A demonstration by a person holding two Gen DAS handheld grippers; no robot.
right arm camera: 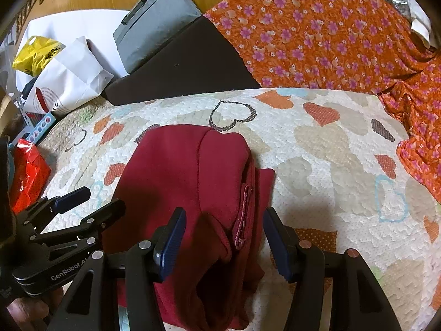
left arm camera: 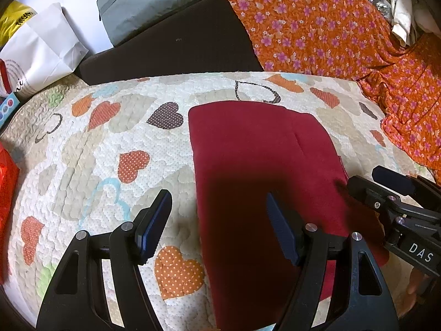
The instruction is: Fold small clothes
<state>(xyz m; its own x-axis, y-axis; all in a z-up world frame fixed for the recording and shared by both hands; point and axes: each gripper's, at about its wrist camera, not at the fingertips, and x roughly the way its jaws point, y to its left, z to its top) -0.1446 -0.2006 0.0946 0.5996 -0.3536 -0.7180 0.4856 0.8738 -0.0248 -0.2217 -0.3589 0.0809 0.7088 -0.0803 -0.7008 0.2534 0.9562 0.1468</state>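
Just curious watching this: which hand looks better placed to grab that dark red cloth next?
Probably the right. Its jaws stand open around a raised fold of the red garment, while the left gripper straddles the garment's flat edge and the heart-patterned quilt.

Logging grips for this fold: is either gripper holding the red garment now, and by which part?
Nothing is held. The left gripper and right gripper both stand open above the red garment, their pads clear of the cloth.

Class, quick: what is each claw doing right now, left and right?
Left claw: open, holding nothing, poised over the red garment's left edge.
Right claw: open, straddling the red garment's bunched edge, not gripping.
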